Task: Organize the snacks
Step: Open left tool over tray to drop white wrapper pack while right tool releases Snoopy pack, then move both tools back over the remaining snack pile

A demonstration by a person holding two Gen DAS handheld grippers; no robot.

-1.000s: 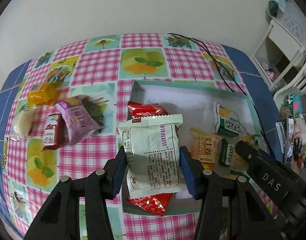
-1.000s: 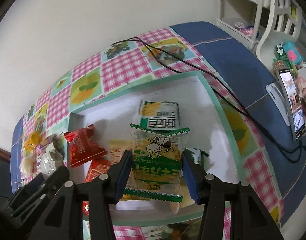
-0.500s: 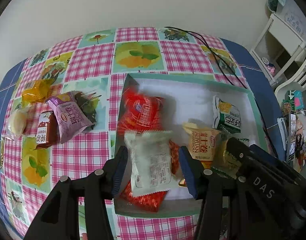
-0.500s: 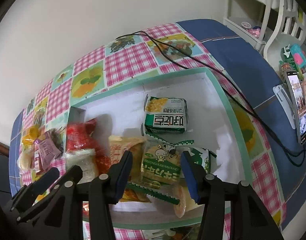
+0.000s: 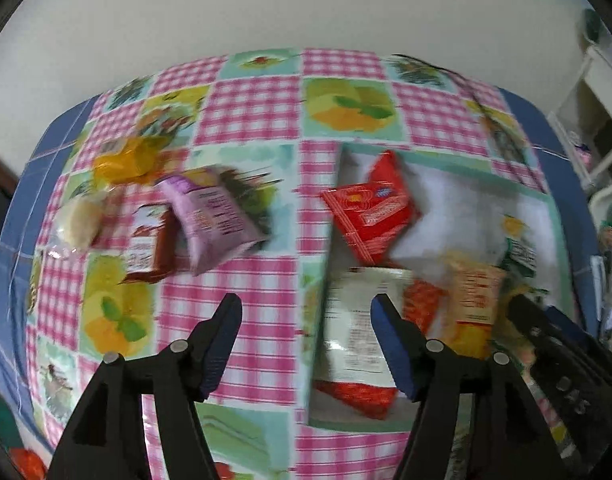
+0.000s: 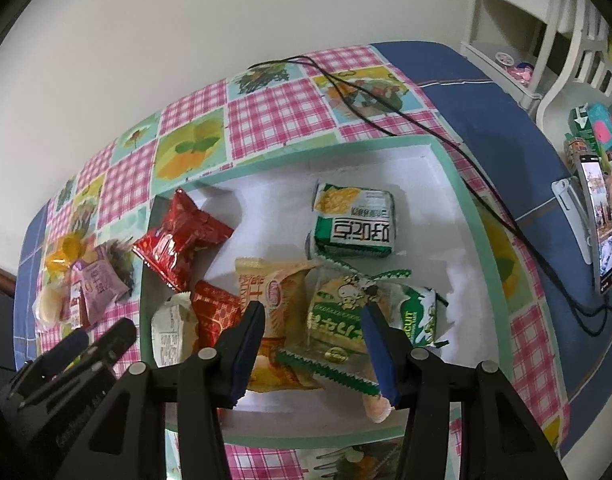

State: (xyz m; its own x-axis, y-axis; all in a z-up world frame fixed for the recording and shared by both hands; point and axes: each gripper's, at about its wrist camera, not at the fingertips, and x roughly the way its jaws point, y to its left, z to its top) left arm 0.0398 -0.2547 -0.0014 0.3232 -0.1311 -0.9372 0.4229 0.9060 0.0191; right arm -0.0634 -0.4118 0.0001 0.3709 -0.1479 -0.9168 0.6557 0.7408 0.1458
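Hovering wide-jawed and empty, the left gripper point(image 5: 306, 322) sits left of the box point(image 6: 462, 200) — the right gripper point(image 6: 312, 330), equally wide, over its snacks point(image 6: 338, 312).

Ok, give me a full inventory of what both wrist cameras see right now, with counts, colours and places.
Box: one, white inside, teal rim, on the tablecloth.
Red packets: two, in the box's left part.
White packet: one, box's near-left corner.
Beige packet: one, box centre.
Green cartoon packet: one, near centre.
Green-white packets: two, one further back, one right of the cartoon packet.
Purple packet: one, on the cloth left of the box.
Dark red packet: one, beside the purple one.
Yellow packet: one, behind them.
Pale round snack: one, far left.
Black cable: along the box's right side.
Phone: one, right edge.
Left gripper: open, empty.
Right gripper: open, empty.
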